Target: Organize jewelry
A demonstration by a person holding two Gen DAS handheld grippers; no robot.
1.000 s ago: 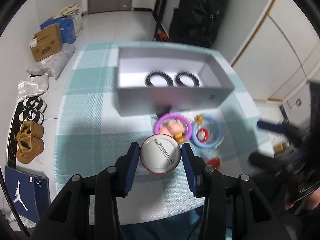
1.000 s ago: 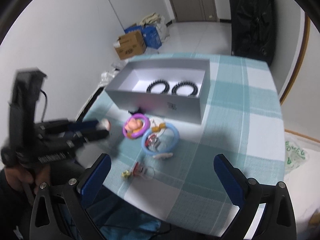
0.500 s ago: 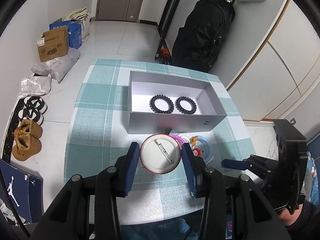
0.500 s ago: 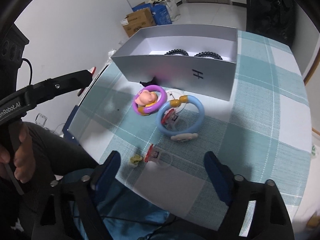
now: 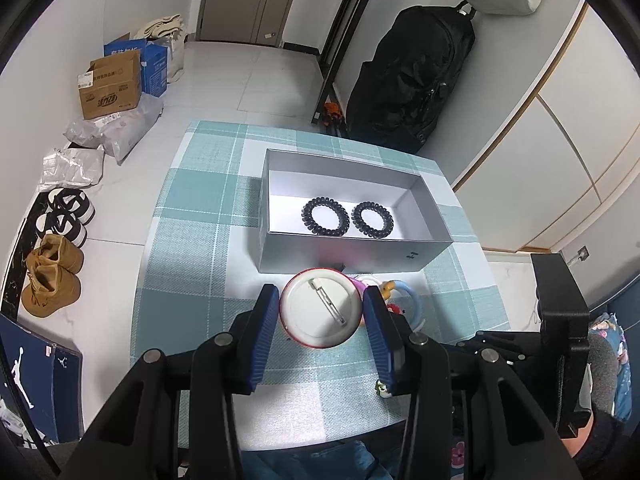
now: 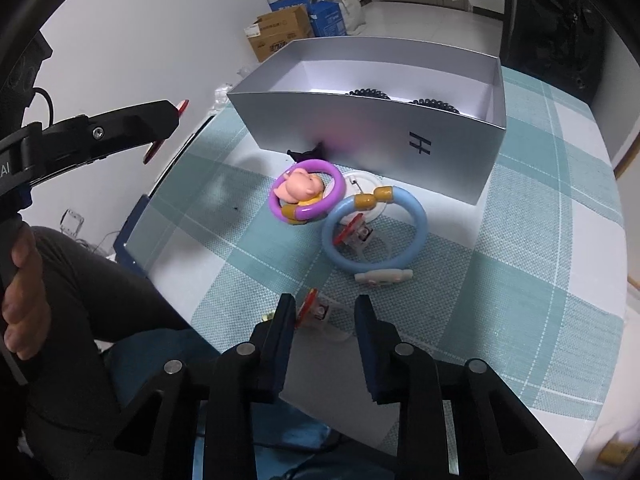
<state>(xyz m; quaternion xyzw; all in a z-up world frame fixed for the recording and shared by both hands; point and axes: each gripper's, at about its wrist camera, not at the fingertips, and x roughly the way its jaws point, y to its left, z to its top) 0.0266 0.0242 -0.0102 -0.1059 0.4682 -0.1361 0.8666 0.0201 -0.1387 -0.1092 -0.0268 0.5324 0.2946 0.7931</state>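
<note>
My left gripper [image 5: 322, 306] is shut on a round red-rimmed pin badge [image 5: 320, 312], pin side up, held above the table in front of the grey box [image 5: 340, 256]. Two black coil hair ties [image 5: 324, 216] lie in the box. My right gripper [image 6: 326, 312] is low over the near table edge, its fingers partly closed on either side of a small red and clear charm [image 6: 316, 310]. A purple ring with a pink pig [image 6: 306, 190] and a blue ring [image 6: 374, 236] lie in front of the box [image 6: 360, 136]. The left gripper with the badge also shows in the right wrist view [image 6: 164, 124].
A white disc [image 6: 362, 184] lies under the rings beside the box. The table has a teal check cloth [image 5: 192, 240]. A black backpack [image 5: 408, 80], cardboard boxes [image 5: 108, 88] and shoes [image 5: 52, 276] stand on the floor around it.
My left gripper has risen and drawn back with the badge. My right gripper has dropped toward the table, moved in on the small charm, and its fingers have narrowed around it.
</note>
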